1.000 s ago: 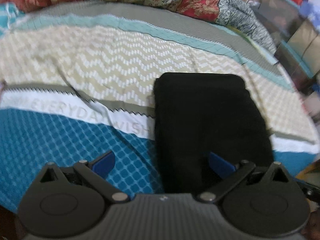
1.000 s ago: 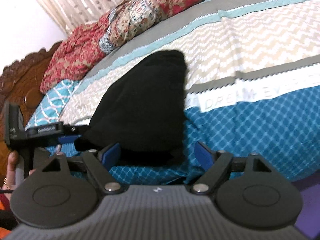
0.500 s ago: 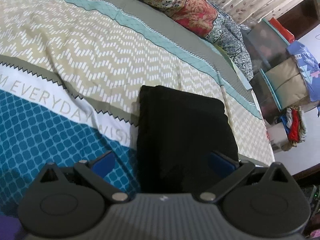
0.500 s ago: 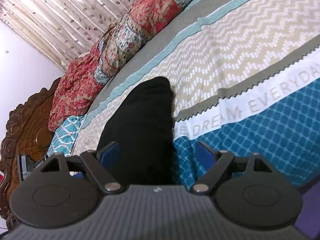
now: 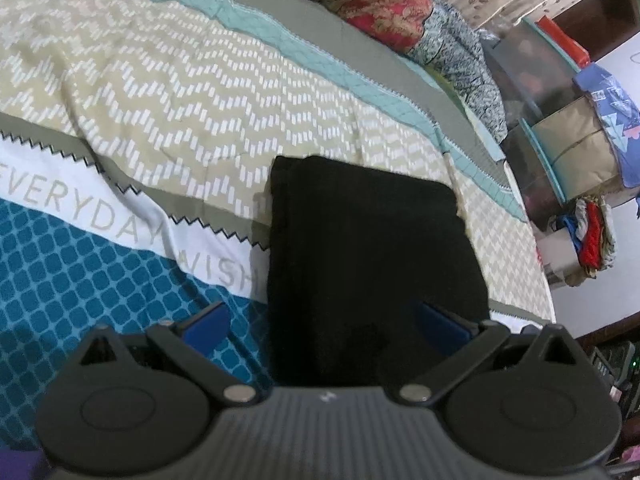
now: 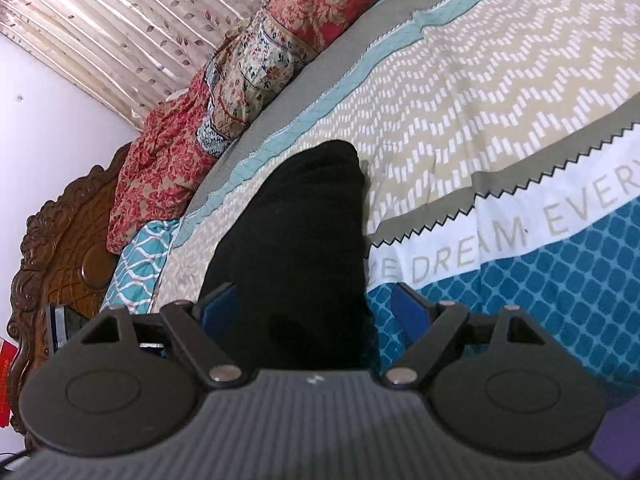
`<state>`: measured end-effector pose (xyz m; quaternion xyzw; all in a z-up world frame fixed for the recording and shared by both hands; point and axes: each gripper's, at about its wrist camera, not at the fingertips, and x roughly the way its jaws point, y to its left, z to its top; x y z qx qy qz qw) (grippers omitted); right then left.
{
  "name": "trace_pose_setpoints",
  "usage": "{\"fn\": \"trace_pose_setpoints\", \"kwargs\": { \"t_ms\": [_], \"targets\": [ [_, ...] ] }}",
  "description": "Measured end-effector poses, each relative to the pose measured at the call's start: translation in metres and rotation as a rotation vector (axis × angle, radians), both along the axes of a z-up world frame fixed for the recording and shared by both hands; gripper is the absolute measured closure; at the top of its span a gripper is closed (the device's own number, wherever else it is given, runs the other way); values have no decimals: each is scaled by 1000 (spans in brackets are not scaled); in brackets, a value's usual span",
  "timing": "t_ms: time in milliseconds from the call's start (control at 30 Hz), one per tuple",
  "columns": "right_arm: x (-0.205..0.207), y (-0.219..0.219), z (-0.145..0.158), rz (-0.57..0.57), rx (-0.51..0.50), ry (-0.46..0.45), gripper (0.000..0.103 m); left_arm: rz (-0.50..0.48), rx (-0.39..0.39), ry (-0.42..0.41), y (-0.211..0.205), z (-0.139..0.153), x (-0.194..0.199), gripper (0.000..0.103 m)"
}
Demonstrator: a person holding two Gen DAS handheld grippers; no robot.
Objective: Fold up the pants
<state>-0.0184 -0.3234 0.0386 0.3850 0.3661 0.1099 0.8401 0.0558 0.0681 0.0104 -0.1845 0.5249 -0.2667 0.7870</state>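
Observation:
The black pants (image 5: 368, 248) lie folded into a compact rectangle on the patterned bedspread (image 5: 160, 92). My left gripper (image 5: 320, 320) is open and empty, held above the near end of the pants, with its blue pads (image 5: 206, 320) spread wide. In the right wrist view the same folded pants (image 6: 296, 248) stretch away from me. My right gripper (image 6: 312, 312) is open and empty over their near end, with one blue pad (image 6: 408, 312) over the teal part of the bedspread.
Floral quilts and pillows (image 5: 380, 4) are piled along the far side of the bed. Storage boxes and clothes (image 5: 568, 128) stand beyond the bed's right edge. A carved wooden headboard (image 6: 60, 240) and a curtain (image 6: 120, 20) show in the right wrist view.
Both grippers have lifted and tilted back from the pants, staying open. The left gripper no longer shows in the right wrist view. The pants have not moved.

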Motion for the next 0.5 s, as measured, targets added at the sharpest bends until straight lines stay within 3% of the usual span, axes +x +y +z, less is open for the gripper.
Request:
{"fn": "trace_pose_setpoints", "kwargs": {
  "t_ms": [367, 500],
  "targets": [
    [26, 16, -18, 66, 13, 48, 14, -49, -47, 95, -20, -33, 15, 0],
    [33, 15, -29, 68, 85, 63, 10, -57, -92, 98, -21, -41, 24, 0]
  ]
}}
